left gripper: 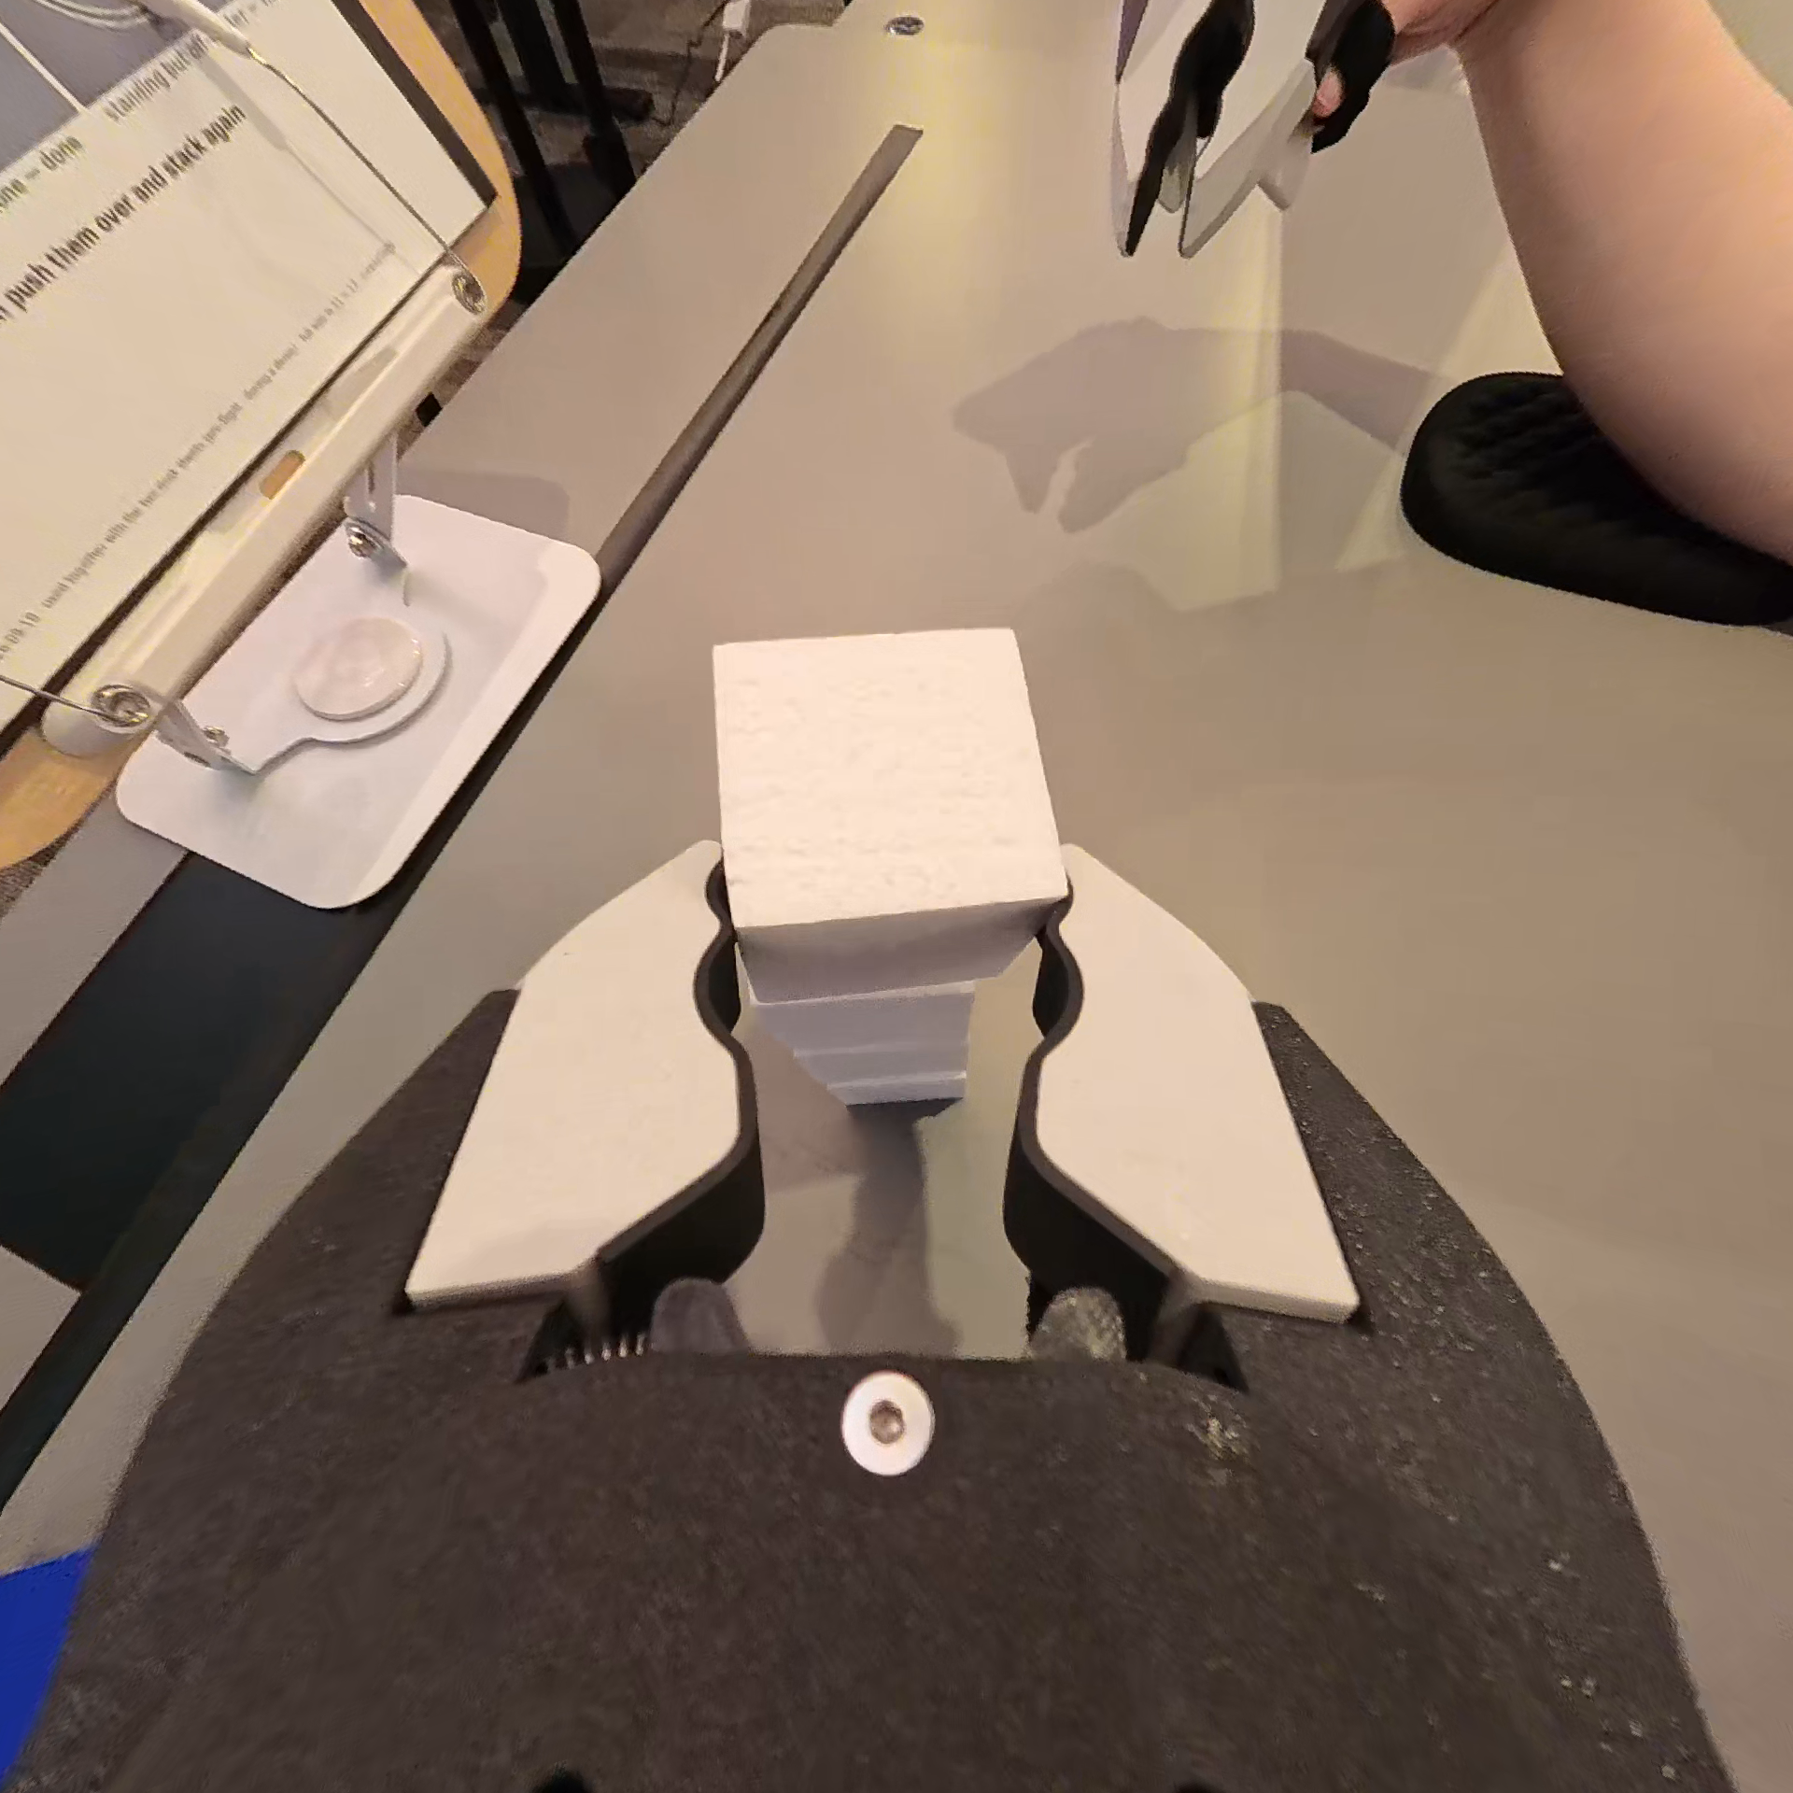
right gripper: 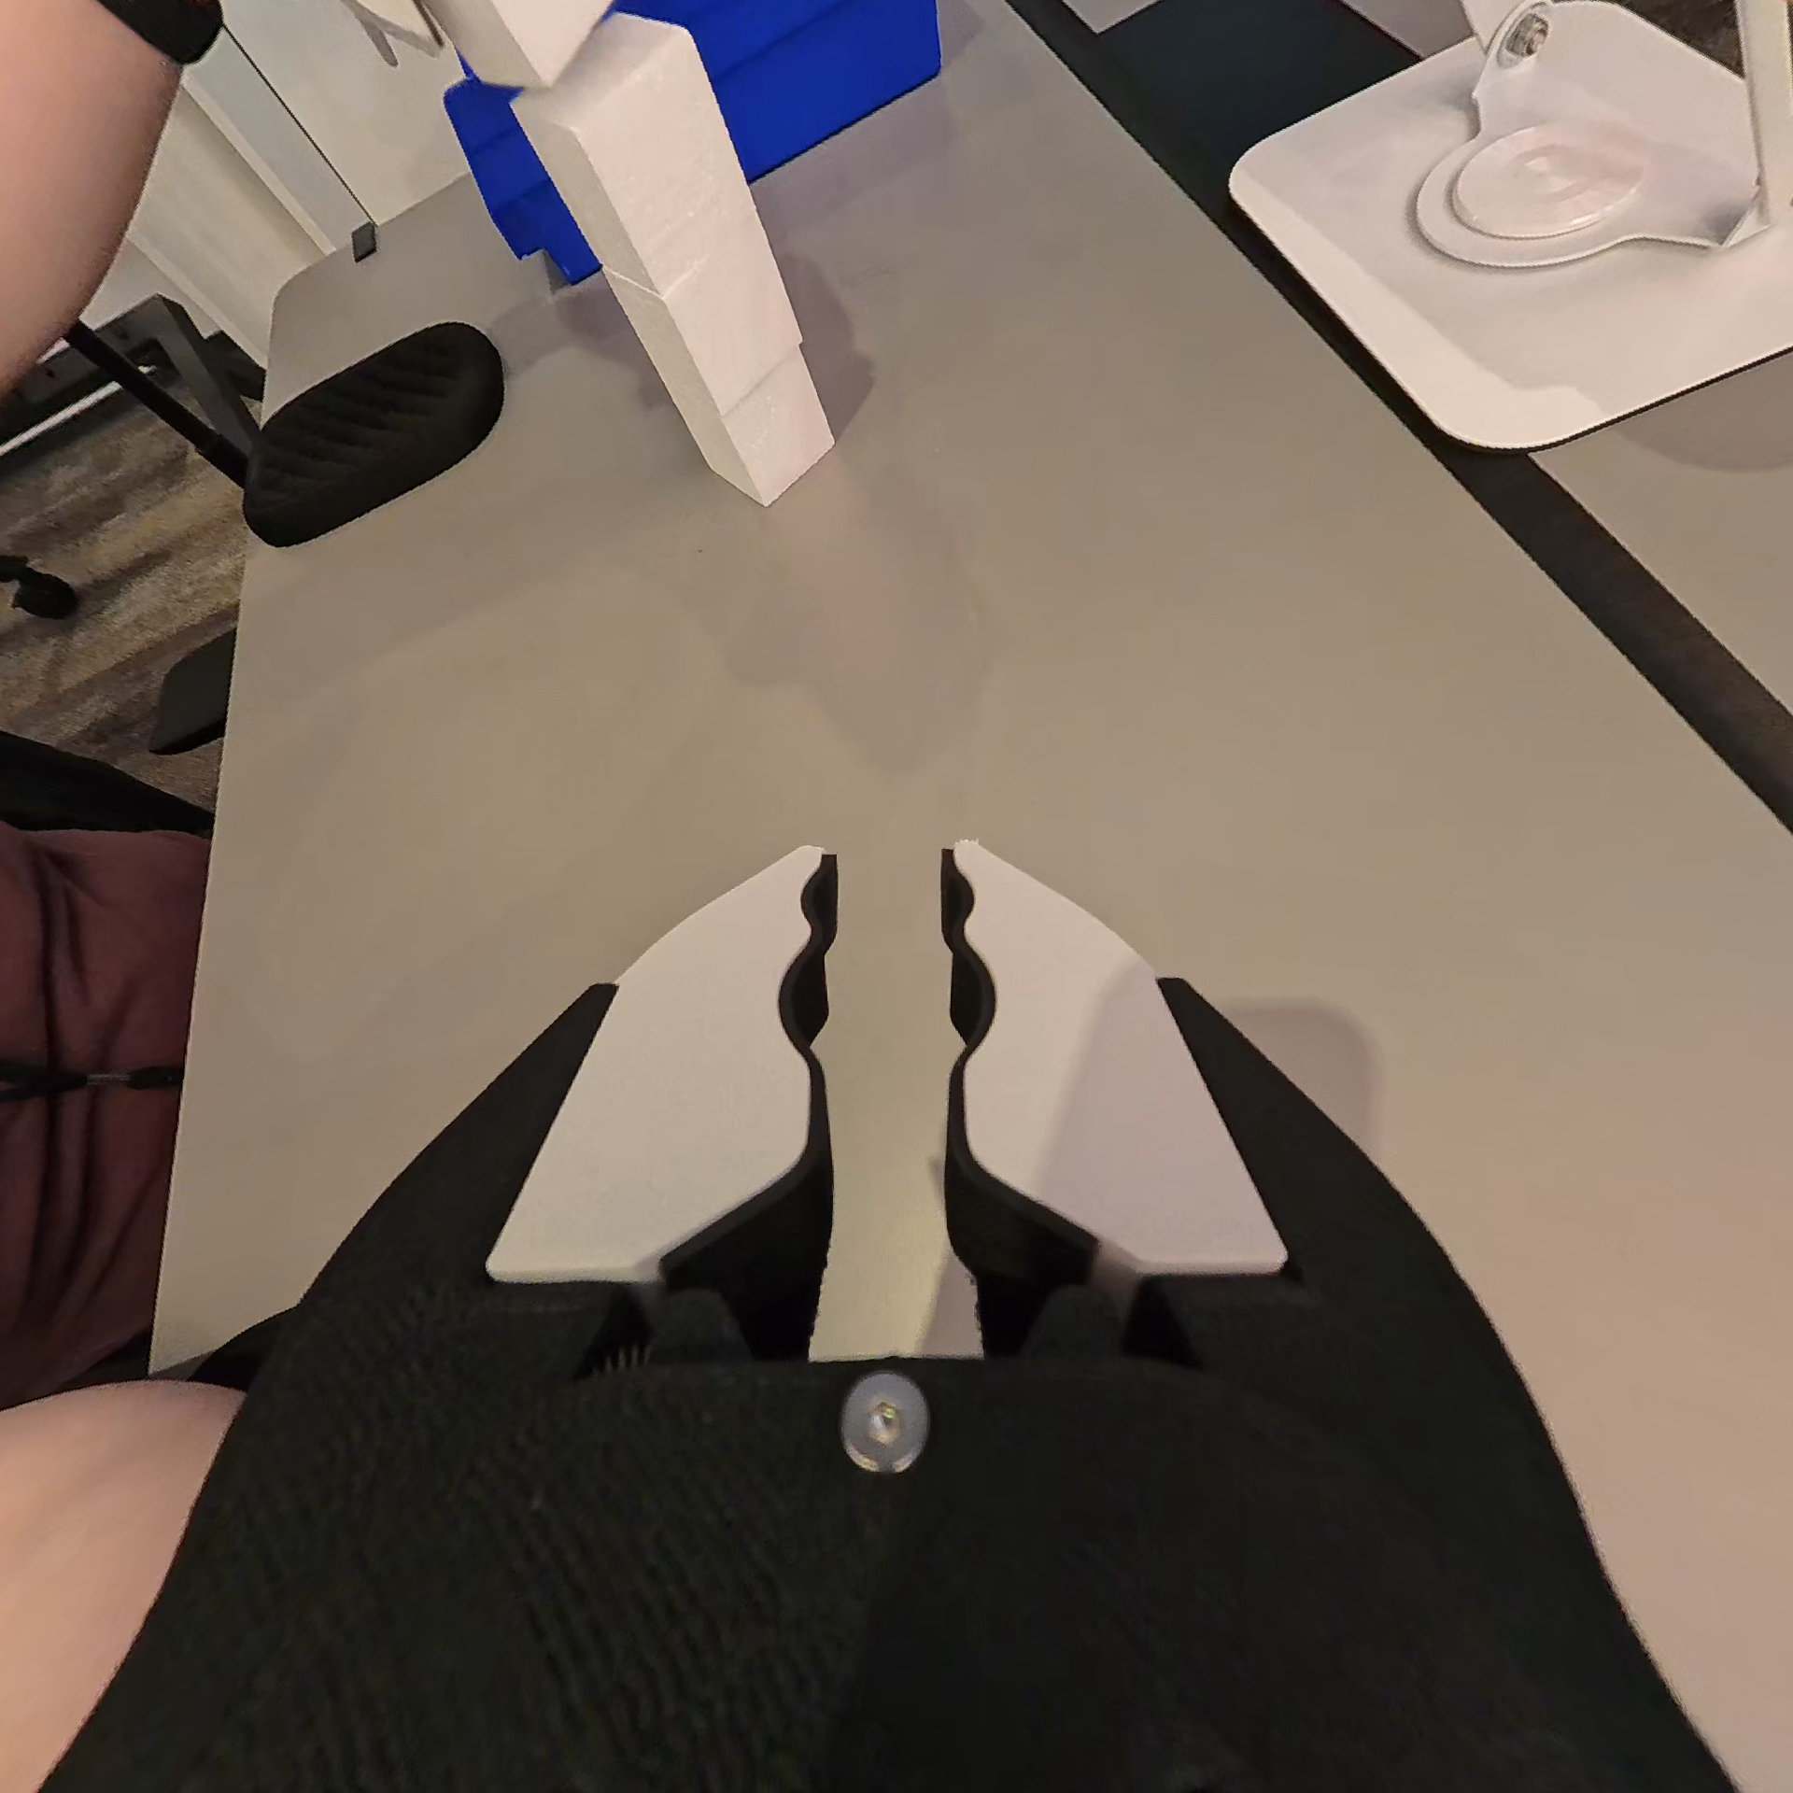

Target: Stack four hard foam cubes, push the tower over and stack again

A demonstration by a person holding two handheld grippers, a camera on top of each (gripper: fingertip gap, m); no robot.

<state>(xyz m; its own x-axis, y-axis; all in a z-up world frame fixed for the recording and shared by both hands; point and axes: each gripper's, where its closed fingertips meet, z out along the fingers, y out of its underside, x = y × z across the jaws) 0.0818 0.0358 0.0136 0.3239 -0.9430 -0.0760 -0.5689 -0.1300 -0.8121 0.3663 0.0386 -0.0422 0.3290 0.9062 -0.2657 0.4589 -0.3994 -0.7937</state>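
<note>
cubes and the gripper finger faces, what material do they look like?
Foam cubes: white rigid foam, matte; the top face shows a fine beaded grain like expanded polystyrene. Left gripper fingers: smooth, flat off-white faces over black wavy-edged inner pads, probably plastic with rubbery lining, though the look leaves that open.

Grey table (right gripper: 1164,679) under me, matte, with a dark strip (left gripper: 766,320) running along it to the left of my left claw. Directly on it: tower of white foam cubes (left gripper: 873,1028), straight ahead between my left claw's fingers; its bottom cube sits on the table, the others stacked slightly offset. From my right claw the same tower (right gripper: 699,291) is far ahead and a bit left. White flat stand base (left gripper: 388,699) lies left of my left claw, across the dark strip; from my right claw it's ahead-right (right gripper: 1514,291). Blue box (right gripper: 776,107) behind the tower, at the table's far end.
</note>
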